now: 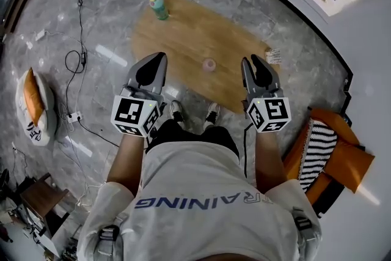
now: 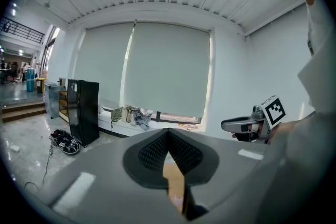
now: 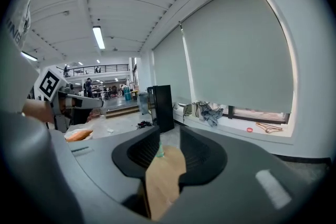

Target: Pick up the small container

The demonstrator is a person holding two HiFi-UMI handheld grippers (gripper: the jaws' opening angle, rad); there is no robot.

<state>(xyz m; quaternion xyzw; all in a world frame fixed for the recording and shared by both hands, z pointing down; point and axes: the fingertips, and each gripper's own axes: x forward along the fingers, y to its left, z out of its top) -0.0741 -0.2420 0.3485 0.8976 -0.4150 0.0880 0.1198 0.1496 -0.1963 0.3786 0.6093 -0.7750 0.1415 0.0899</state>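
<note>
White shirt (image 1: 195,177) bottom centre, forearms (image 1: 125,168) stretched forward. Left grey gripper (image 1: 160,59) pressed together; right grey gripper (image 1: 251,62) slightly spread, empty. Small pink container (image 1: 209,65) mid-frame between them, on oval wooden table (image 1: 183,40), open room around.

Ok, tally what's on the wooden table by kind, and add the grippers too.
Bottle: 1
Small container: 1
Packet, at the table's edge: 1
Grippers: 2, the left gripper and the right gripper
Total: 5
</note>
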